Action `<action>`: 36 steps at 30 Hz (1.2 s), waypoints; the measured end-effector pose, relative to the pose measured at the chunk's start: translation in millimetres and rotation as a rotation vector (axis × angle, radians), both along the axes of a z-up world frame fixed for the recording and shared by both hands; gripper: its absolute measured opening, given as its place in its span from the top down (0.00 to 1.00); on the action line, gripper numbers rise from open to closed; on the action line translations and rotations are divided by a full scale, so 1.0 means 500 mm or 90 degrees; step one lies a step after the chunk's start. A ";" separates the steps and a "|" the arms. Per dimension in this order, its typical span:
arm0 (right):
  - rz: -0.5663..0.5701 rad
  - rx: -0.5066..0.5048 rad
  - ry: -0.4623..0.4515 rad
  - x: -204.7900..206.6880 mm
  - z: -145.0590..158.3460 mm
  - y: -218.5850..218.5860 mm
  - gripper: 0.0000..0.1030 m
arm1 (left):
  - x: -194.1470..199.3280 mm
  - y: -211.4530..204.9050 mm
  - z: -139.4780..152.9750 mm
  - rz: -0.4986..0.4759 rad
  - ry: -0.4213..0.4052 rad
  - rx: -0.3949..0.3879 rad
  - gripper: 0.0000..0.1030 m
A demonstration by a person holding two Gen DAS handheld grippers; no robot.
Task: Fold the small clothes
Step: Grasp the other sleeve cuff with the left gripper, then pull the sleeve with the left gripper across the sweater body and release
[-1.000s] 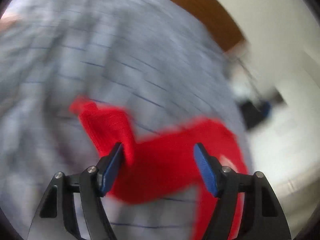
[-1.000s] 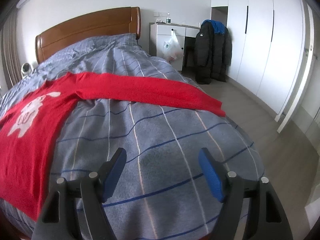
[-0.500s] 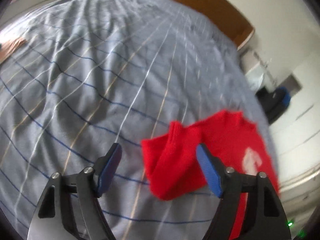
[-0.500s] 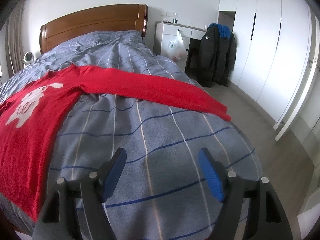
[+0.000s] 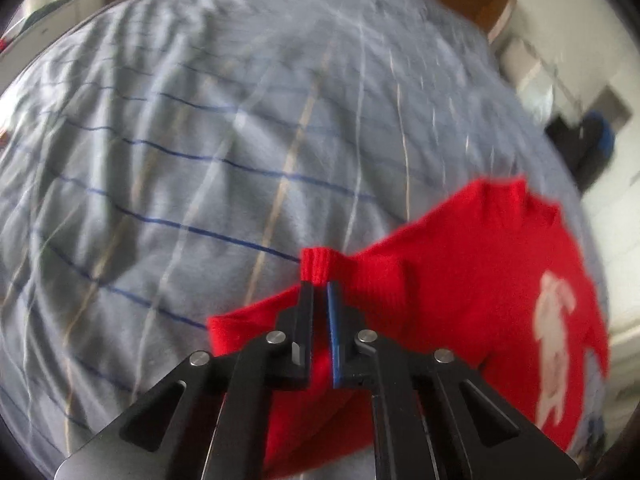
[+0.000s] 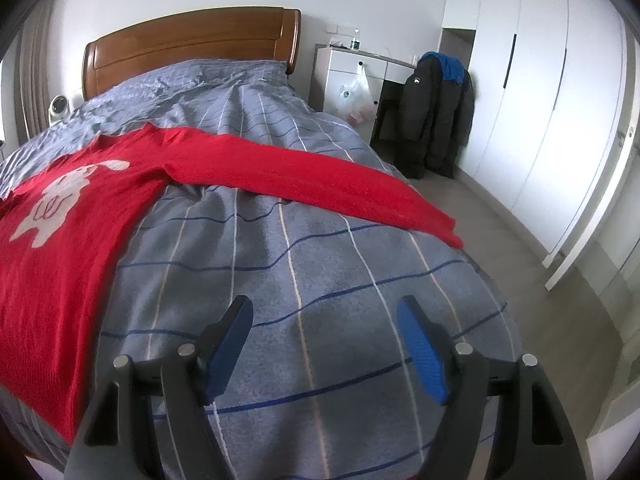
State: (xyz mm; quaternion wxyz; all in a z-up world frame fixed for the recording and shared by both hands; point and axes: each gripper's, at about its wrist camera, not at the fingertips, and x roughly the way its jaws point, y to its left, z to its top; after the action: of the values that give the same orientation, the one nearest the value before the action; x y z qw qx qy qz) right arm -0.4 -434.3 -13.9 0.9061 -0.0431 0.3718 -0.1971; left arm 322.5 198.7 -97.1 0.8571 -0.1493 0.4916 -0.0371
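The left gripper [image 5: 320, 292] clamped the red knitted sweater's [image 5: 460, 280] ribbed cuff; the right gripper [image 6: 326, 344] hung wide, empty, over the grey striped duvet [image 6: 320, 280]. Folding had barely begun.

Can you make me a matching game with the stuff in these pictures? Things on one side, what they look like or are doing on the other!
Things:
1. left gripper
2. right gripper
3. sweater
4. jacket

States:
A. open, nothing in it
B. black, hanging by the wardrobe
C. shut on the red cuff
D. red, spread on the bed

Pairs: 1-C, 2-A, 3-D, 4-B
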 end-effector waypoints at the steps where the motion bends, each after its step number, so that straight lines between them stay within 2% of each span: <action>1: 0.001 -0.001 0.000 0.000 0.000 0.001 0.28 | -0.015 0.012 0.010 0.015 -0.019 -0.007 0.95; 4: 0.003 -0.001 -0.001 0.001 -0.001 0.000 0.28 | -0.094 0.079 0.060 0.092 -0.080 -0.062 0.96; 5: 0.003 0.001 -0.002 0.001 -0.001 -0.002 0.28 | -0.136 0.113 0.074 0.144 -0.097 -0.075 0.96; 7: 0.001 0.004 -0.005 0.000 0.000 -0.004 0.28 | -0.201 0.155 0.087 0.239 -0.107 -0.056 0.96; 8: 0.000 0.007 -0.008 -0.002 0.001 -0.006 0.28 | -0.260 0.185 0.089 0.321 -0.100 -0.035 0.96; 10: -0.003 0.012 -0.014 -0.006 0.004 -0.009 0.28 | -0.324 0.212 0.077 0.388 -0.081 -0.027 0.92; 11: -0.005 0.014 -0.017 -0.007 0.004 -0.011 0.28 | -0.350 0.220 0.065 0.403 -0.067 -0.022 0.74; 12: -0.006 0.016 -0.018 -0.007 0.005 -0.012 0.28 | -0.370 0.227 0.053 0.404 -0.058 -0.024 0.62; 13: -0.007 0.017 -0.018 -0.007 0.004 -0.014 0.28 | -0.385 0.234 0.042 0.400 -0.057 -0.026 0.40; 14: -0.007 0.018 -0.016 -0.006 0.003 -0.014 0.28 | -0.392 0.239 0.036 0.399 -0.061 -0.023 0.30; 15: -0.006 0.018 -0.015 -0.005 0.002 -0.014 0.28 | -0.399 0.248 0.030 0.397 -0.064 -0.014 0.28; 17: -0.004 0.016 -0.011 -0.003 0.001 -0.012 0.28 | -0.388 0.262 0.011 0.379 -0.049 -0.022 0.19; 21: 0.000 0.004 -0.010 -0.003 0.001 -0.005 0.28 | -0.332 0.276 -0.057 0.332 -0.011 -0.084 0.19; 22: 0.000 0.002 -0.009 -0.002 0.001 -0.003 0.28 | -0.315 0.272 -0.064 0.320 -0.017 -0.086 0.19; 23: 0.000 0.000 -0.009 -0.002 0.000 -0.001 0.28 | -0.307 0.258 -0.063 0.307 -0.026 -0.074 0.28; 24: 0.000 -0.002 -0.008 -0.001 0.000 0.001 0.28 | -0.298 0.251 -0.060 0.293 -0.034 -0.058 0.47; 25: 0.001 -0.005 -0.008 -0.001 0.000 0.003 0.28 | -0.288 0.241 -0.056 0.279 -0.028 -0.031 0.97; 26: 0.001 -0.007 -0.007 -0.001 0.000 0.004 0.28 | -0.277 0.234 -0.056 0.273 -0.012 -0.008 0.96; 28: 0.004 -0.014 -0.006 -0.002 0.000 0.008 0.28 | -0.286 0.251 -0.037 0.330 -0.023 0.018 0.96; 31: 0.007 -0.020 -0.004 -0.002 -0.001 0.012 0.28 | -0.285 0.311 -0.030 0.395 -0.027 -0.003 0.96; 33: 0.008 -0.020 -0.001 0.000 -0.002 0.011 0.28 | -0.275 0.325 -0.042 0.393 -0.009 0.003 0.96; 36: 0.008 -0.019 0.006 0.004 -0.007 0.010 0.28 | -0.264 0.303 -0.059 0.362 0.004 0.073 0.96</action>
State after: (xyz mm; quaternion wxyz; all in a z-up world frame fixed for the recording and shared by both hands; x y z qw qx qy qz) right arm 1.7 -429.3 -17.3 0.9047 -0.0599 0.3729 -0.1971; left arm 190.7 350.1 -126.6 0.8388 -0.2326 0.4336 0.2330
